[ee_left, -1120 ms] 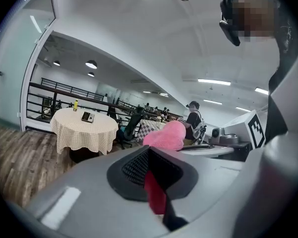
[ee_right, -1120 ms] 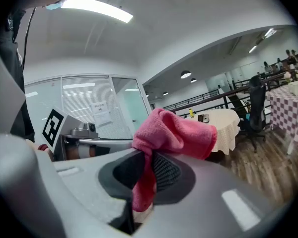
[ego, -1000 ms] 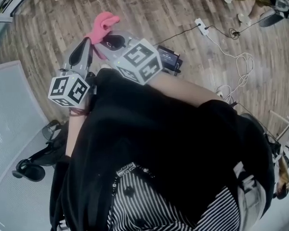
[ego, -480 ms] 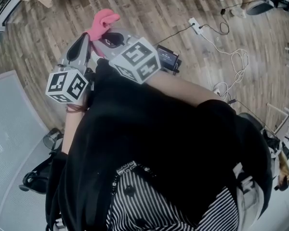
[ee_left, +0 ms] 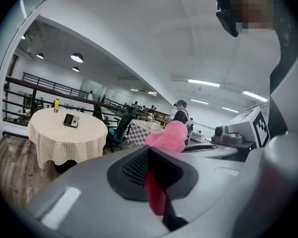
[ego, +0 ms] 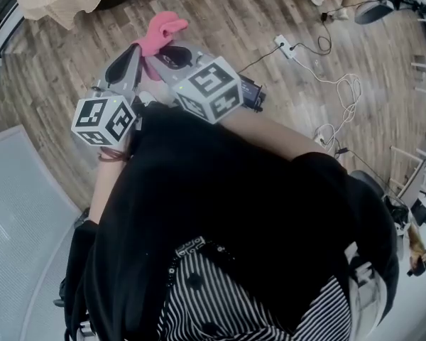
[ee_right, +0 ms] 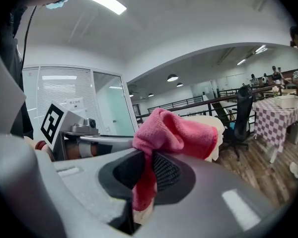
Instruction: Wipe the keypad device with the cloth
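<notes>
She held both grippers up close against her chest. The right gripper (ee_right: 145, 158) had its jaws clamped on the pink cloth (ee_right: 181, 130), and the left gripper (ee_left: 150, 155) was closed too, with a strip of it caught in its slot. The keypad device (ee_left: 71, 120) lay well apart, on a round table (ee_left: 52, 140).

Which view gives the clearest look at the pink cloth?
The right gripper view: the pink cloth fills the centre, pinched in the right gripper. The left gripper view shows a bunch beyond its jaws and a strip between them; the head view, a tuft.
</notes>
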{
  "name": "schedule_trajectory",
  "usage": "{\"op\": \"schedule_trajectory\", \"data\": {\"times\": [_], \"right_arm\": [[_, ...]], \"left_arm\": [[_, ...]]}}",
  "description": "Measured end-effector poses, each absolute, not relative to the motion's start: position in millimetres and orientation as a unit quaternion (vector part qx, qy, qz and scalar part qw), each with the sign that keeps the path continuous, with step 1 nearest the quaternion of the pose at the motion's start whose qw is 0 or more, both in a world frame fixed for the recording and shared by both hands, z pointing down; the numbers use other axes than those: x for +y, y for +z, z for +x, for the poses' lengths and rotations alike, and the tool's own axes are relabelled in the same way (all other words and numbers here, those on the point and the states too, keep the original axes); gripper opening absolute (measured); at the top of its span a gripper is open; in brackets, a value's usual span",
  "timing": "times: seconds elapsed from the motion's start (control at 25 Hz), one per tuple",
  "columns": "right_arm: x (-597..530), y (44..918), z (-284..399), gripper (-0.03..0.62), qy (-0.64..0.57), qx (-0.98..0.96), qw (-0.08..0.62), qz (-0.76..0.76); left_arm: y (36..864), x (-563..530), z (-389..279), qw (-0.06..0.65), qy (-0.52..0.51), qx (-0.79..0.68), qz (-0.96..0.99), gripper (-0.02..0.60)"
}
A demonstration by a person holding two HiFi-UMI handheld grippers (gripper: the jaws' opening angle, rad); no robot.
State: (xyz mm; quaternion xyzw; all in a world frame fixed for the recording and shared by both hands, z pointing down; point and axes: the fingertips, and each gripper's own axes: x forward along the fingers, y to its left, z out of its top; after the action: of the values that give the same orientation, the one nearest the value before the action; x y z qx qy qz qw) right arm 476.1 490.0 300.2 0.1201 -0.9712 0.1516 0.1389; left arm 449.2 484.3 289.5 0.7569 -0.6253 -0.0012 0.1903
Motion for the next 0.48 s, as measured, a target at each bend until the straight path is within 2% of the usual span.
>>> {"op": "schedule_trajectory", "data": {"times": [0.48], "right_arm": [[449.4, 294.7, 319.0, 0.046, 0.142, -0.971, 0.158, 0.112]], "left_arm": [[285.0, 443.2, 292.8, 0.196, -0.008, -0.617, 0.762, 0.002]]}}
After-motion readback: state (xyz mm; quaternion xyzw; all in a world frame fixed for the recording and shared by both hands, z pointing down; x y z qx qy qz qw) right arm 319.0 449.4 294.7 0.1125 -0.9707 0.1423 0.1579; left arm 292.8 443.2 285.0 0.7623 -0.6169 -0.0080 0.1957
